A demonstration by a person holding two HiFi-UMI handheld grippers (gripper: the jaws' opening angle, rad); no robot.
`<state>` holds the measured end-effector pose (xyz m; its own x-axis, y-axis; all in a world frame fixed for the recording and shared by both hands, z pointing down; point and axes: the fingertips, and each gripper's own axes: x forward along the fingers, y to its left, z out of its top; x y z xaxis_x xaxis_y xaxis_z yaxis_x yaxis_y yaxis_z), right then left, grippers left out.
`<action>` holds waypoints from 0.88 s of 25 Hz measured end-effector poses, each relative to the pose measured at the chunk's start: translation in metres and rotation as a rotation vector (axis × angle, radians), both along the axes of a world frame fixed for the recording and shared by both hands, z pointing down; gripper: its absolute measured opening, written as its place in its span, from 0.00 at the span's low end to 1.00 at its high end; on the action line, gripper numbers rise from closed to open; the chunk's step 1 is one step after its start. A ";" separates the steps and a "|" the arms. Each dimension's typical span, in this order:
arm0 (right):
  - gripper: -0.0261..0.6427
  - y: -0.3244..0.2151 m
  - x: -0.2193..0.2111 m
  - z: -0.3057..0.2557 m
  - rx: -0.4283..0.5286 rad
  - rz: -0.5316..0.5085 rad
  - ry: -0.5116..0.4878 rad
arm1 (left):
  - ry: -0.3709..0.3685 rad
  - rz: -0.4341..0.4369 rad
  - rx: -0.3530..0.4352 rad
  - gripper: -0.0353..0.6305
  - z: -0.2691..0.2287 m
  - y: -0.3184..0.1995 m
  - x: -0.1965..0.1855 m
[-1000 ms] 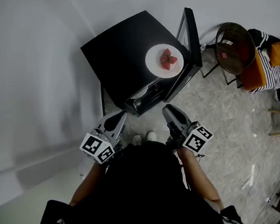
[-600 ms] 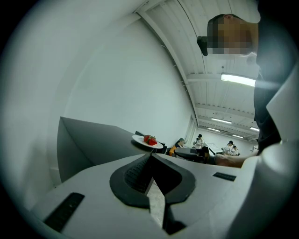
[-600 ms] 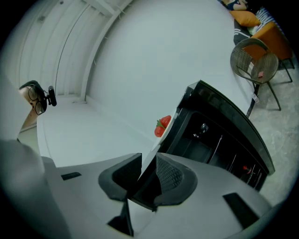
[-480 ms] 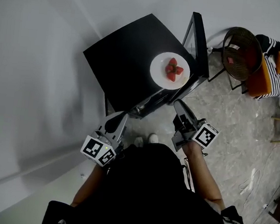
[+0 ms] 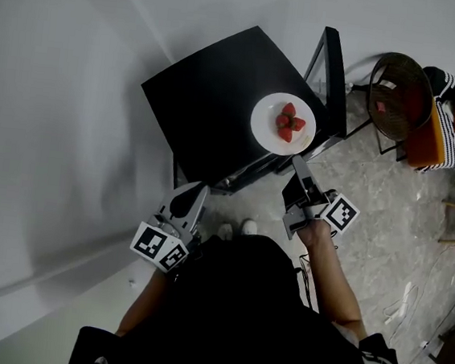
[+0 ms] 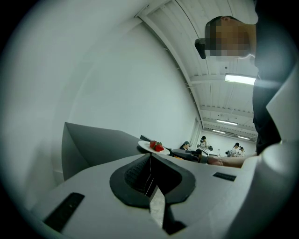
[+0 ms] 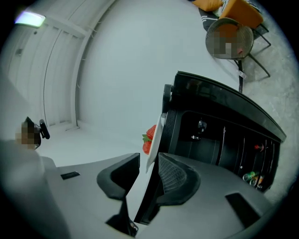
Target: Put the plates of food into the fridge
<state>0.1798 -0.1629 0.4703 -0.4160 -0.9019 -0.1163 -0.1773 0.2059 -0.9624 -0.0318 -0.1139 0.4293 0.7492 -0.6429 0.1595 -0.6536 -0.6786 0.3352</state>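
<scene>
A white plate (image 5: 266,133) with strawberries (image 5: 289,122) lies on top of a black mini fridge (image 5: 211,103) whose door (image 5: 333,79) stands open. My right gripper (image 5: 298,164) reaches the plate's near edge. Its jaws have just been opening, and in the right gripper view the plate's rim (image 7: 154,144) stands between them with a gap beside the left pad. The right gripper (image 7: 148,161) is open. My left gripper (image 5: 197,188) hangs back near the fridge's front corner, shut and empty. The left gripper view shows the plate (image 6: 147,146) far ahead of the left gripper (image 6: 150,161).
A white wall runs behind and to the left of the fridge. A round brown chair (image 5: 399,86) with orange and striped cloth stands to the right on the stone floor. The fridge interior (image 7: 219,135) is dark, with bottles (image 7: 252,177) on a shelf.
The right gripper has moved forward to the plate's near edge and rolled, with its jaws wider apart. The left gripper has barely shifted.
</scene>
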 end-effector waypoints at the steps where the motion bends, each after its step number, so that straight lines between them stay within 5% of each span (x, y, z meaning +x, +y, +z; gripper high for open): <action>1: 0.22 -0.002 0.000 0.002 -0.008 0.000 -0.011 | -0.001 -0.002 -0.001 0.09 0.000 0.000 0.000; 14: 0.22 -0.025 0.007 0.012 -0.082 0.038 -0.108 | -0.006 -0.045 -0.005 0.09 0.002 0.008 -0.013; 22: 0.11 -0.025 0.007 0.007 -0.105 0.021 -0.122 | -0.003 -0.037 -0.002 0.09 -0.004 0.017 -0.013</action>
